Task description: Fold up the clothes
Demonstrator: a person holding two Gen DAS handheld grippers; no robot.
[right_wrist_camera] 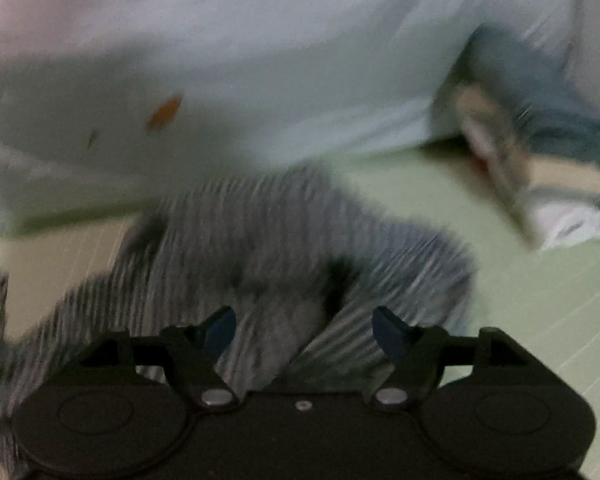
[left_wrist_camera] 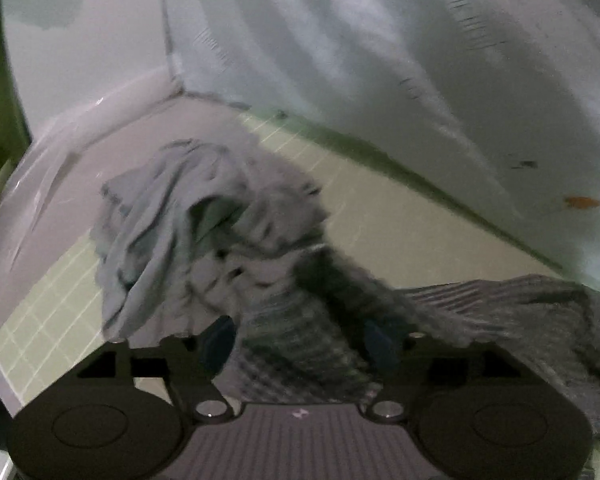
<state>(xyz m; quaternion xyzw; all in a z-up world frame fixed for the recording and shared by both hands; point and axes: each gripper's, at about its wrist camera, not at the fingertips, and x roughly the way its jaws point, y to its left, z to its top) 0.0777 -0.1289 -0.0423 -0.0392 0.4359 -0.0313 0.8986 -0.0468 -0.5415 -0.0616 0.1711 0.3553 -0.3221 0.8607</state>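
Right up against the left lens: black two-finger left gripper (left_wrist_camera: pixel 300 338), blue-padded fingers (left_wrist_camera: pixel 219 340) spread wide, grey striped knit garment (left_wrist_camera: pixel 300 344) bunched up between them. Fabric filling the gap, yet no clamping to be seen, so released, not pinching. Striped cloth rising from the jaws in a twisted ridge, then trailing off to the right across the pale green gridded mat (left_wrist_camera: pixel 48 320). Just behind and left of it, crumpled light grey-blue cloth (left_wrist_camera: pixel 140 216) heaped in a soft mound, touching the striped piece where the two overlap. Beyond both, pale bluish-white sheet with small orange carrot prints (left_wrist_camera: pixel 380 80) hanging or draped along the far edge of the mat. At far left, clear crinkled plastic film (left_wrist_camera: pixel 40 184) lying by the mat's edge.

Over to the right wrist view, heavily blurred. Black right gripper (right_wrist_camera: pixel 304 330) likewise parted, blue fingertips (right_wrist_camera: pixel 386 330) well apart, striped garment (right_wrist_camera: pixel 260 232) lying between and ahead of them, a fold of it poking up into the gap. Nothing gripped there either. Same green mat (right_wrist_camera: pixel 540 300) off to the right, same carrot-print sheet (right_wrist_camera: pixel 260 60) above. Upper right: smeared shapes in blue, tan and white (right_wrist_camera: pixel 532 152), too blurred to identify.
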